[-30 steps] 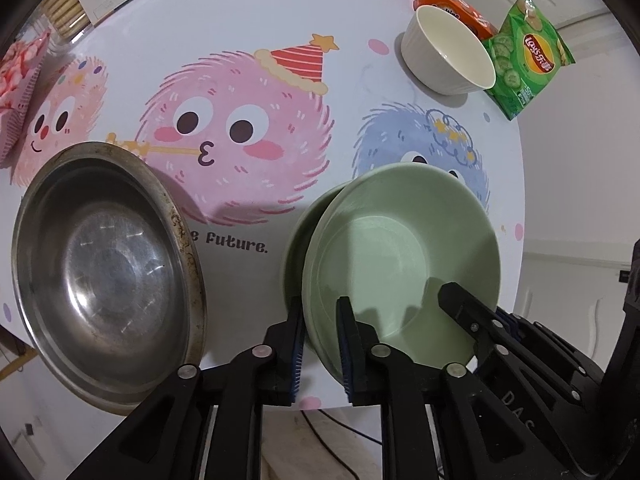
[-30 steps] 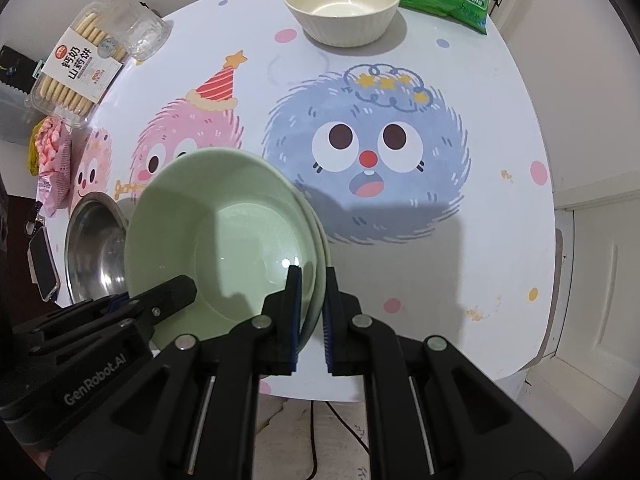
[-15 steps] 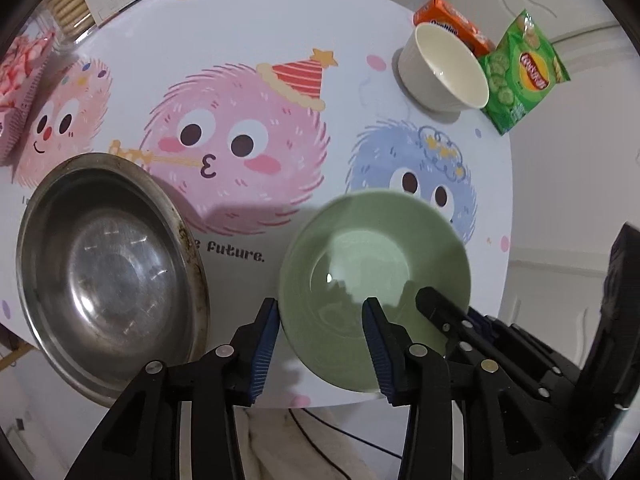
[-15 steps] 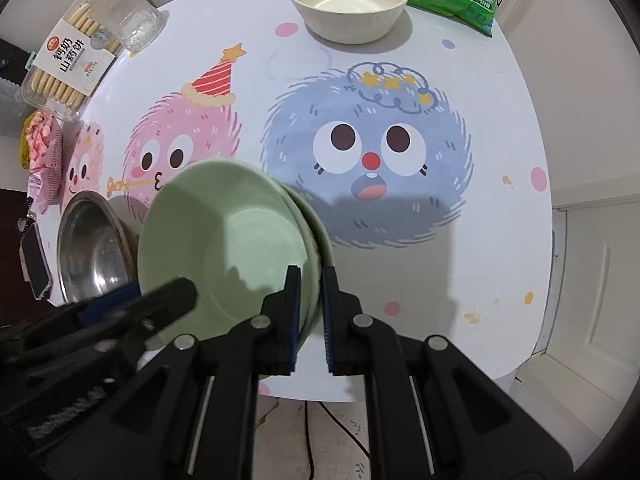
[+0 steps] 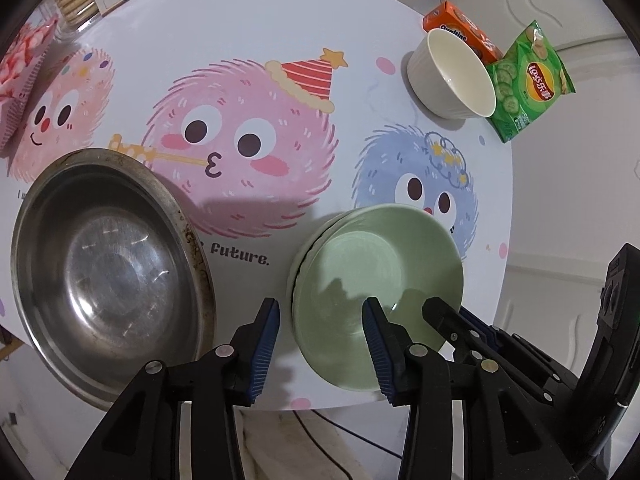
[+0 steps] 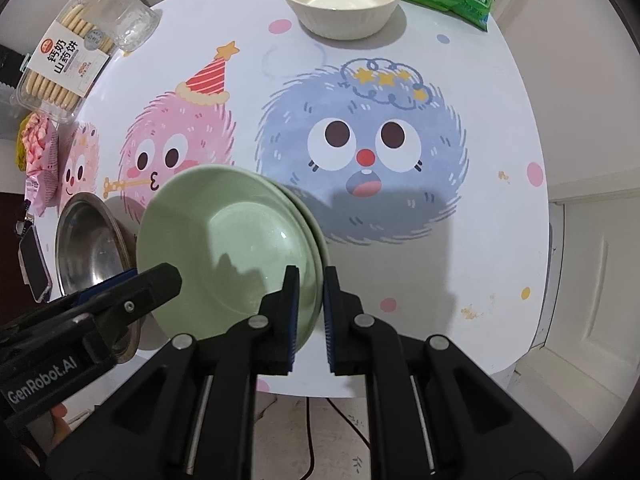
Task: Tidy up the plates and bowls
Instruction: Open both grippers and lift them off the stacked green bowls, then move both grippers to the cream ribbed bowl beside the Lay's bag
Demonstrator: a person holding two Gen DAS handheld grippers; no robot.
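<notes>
Two green plates (image 5: 380, 280), nested one in the other, are seen at the near edge of the round table (image 5: 260, 24), over the blue cartoon figure's lower side. Their right rim is pinched between the narrow fingers of the right gripper (image 6: 308, 312), by which the pair appears to be held slightly tilted. The left gripper (image 5: 320, 344) is held with its fingers spread wide on either side of the plates' near rim, gripping nothing. A steel basin (image 5: 108, 272) sits just to the left of the plates, and a cream bowl (image 5: 454, 76) lies well apart at the far side, beside a green chip bag (image 5: 528, 80) and an orange box (image 5: 456, 24). The stacking of the plates is judged done; next, the stack would need to be set down flat, and the cream bowl is probably to be collected by the free left gripper.
</notes>
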